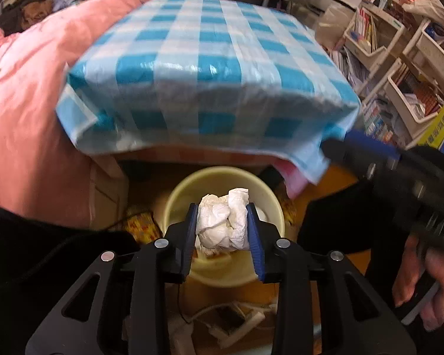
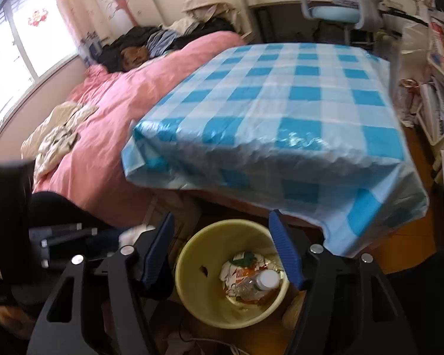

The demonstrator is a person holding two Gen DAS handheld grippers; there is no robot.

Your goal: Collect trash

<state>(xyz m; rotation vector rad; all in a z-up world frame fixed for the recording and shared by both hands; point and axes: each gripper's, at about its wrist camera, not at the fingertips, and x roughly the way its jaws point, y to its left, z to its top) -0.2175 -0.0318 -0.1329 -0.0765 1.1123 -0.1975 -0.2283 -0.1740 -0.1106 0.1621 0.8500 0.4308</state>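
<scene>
left gripper (image 1: 222, 227) fingers clamp crumpled tissue (image 1: 223, 222) midway | light, soft, crushable | over bin (image 2: 192, 275) | right gripper (image 2: 222, 254) fingers spread, empty

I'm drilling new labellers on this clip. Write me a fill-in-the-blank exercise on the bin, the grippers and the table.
1. The left gripper is shut on a crumpled white ____.
2. The right gripper holds ____ between its fingers.
3. Inside the yellow bin lies a clear plastic ____ with a white cap, on top of paper scraps.
4. The tablecloth is checked white and ____.

Missing words: tissue; nothing; bottle; blue
</scene>
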